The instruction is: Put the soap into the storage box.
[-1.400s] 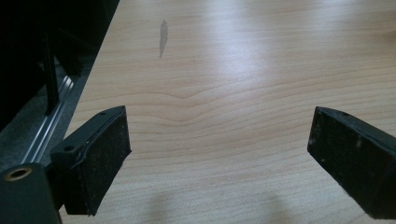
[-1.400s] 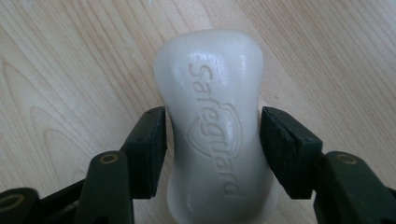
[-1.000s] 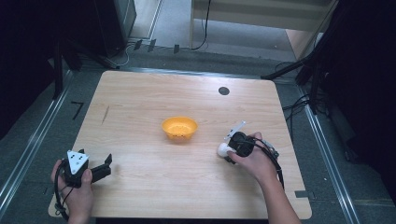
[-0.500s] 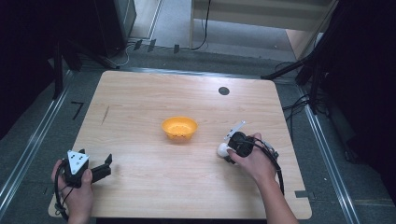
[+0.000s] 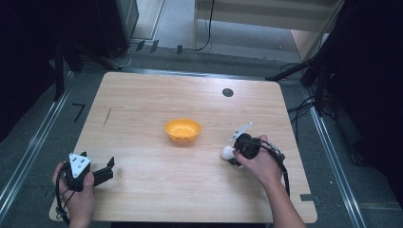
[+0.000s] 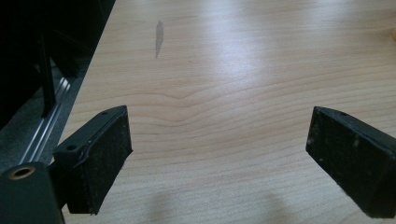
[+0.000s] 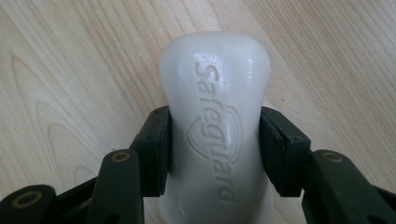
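We see a big wooden surface (image 5: 142, 118) with a person at the near side, holding a set of tongs in each hand. Next in size is a small orange bowl (image 5: 182, 130) near the middle of the surface. It looks empty from above.

The right tongs (image 5: 233, 156) sit to the right of the bowl, a little nearer to the person. In the right gripper view they are pressed on both sides of a white soap (image 7: 215, 126), about halfway along it. The soap lies on the wood, and we can read a brand name pressed into its top. In the high view the soap (image 5: 227, 152) peeks out as a pale lump just left of the hand.

The left tongs (image 5: 102, 173) rest at the near left corner, well away from the bowl and the soap. Their two black jaws stand wide apart with only bare wood between them.

Compared with a second ago, we see almost no change. Both hands are in the same spots, and the soap has not lifted. We think the squeeze on the soap is just done, so a lift may come next. Nobody told us the job, but the bowl close by looks like a good place for the soap.
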Tool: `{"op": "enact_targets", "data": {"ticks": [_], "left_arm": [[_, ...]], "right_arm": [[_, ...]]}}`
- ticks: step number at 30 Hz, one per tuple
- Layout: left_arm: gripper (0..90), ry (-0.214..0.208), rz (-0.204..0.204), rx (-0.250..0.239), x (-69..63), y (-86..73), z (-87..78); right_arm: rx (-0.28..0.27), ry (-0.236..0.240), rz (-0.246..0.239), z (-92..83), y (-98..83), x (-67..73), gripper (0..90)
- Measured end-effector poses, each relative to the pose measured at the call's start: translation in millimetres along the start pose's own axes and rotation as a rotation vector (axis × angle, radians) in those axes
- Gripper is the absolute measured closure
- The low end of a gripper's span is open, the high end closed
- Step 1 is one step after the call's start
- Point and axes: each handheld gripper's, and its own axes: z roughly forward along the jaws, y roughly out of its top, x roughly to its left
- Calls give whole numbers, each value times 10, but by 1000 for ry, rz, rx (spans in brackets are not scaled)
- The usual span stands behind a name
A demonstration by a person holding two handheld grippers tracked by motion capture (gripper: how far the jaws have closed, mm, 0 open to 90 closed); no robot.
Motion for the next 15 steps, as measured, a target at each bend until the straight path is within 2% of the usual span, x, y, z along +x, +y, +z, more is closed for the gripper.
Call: {"op": "enact_targets", "data": {"ticks": [7, 12, 15], "left_arm": [[69, -1, 1, 1, 0, 1, 2], [69, -3, -2, 5, 5, 4, 5], [69, -6, -4, 5, 8, 3, 6]], "right_arm": [[-3, -7, -12, -48, -26, -41, 498], [-29, 3, 3, -102, -53, -87, 500], [-16, -7, -3, -117, -41, -87, 500]]}}
